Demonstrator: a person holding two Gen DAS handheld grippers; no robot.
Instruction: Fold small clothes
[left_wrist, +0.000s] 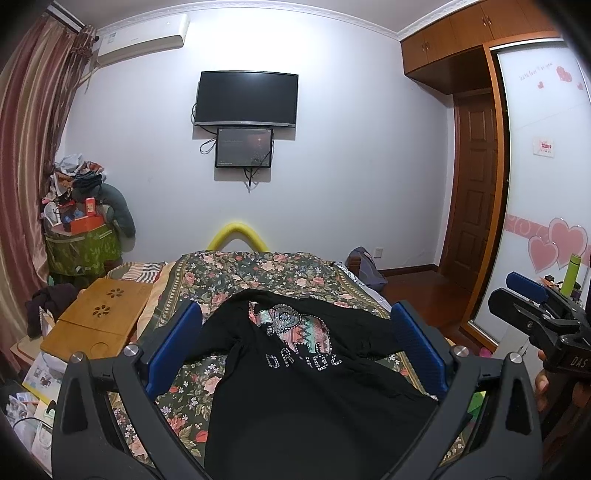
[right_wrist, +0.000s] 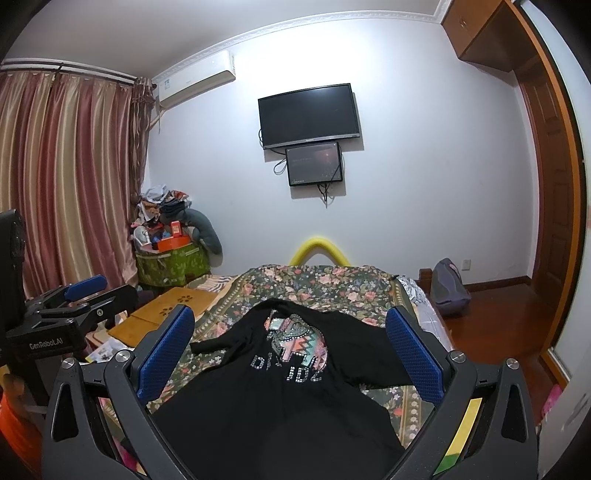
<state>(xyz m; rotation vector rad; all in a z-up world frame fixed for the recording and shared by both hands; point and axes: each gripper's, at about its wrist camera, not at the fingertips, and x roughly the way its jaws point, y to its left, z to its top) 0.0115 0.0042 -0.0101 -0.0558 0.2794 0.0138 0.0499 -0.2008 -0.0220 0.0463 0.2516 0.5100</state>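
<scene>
A black T-shirt (left_wrist: 295, 387) with a patterned elephant print and studded letters lies spread, a little rumpled, on the floral bedspread (left_wrist: 258, 273). My left gripper (left_wrist: 295, 332) hovers above its near part, open, with nothing between its blue pads. In the right wrist view the same T-shirt (right_wrist: 280, 398) lies under my right gripper (right_wrist: 290, 343), which is also open and empty. The right gripper (left_wrist: 532, 306) shows at the right edge of the left wrist view, held by a hand. At the left edge of the right wrist view the left gripper (right_wrist: 85, 295) appears.
A wooden lap tray (left_wrist: 99, 317) rests on the bed's left side. A green bag piled with clutter (left_wrist: 81, 236) stands in the far left corner by the curtains. A yellow foam tube (left_wrist: 238, 236) arches at the bed's far end. Wardrobe and door (left_wrist: 476, 177) are at the right.
</scene>
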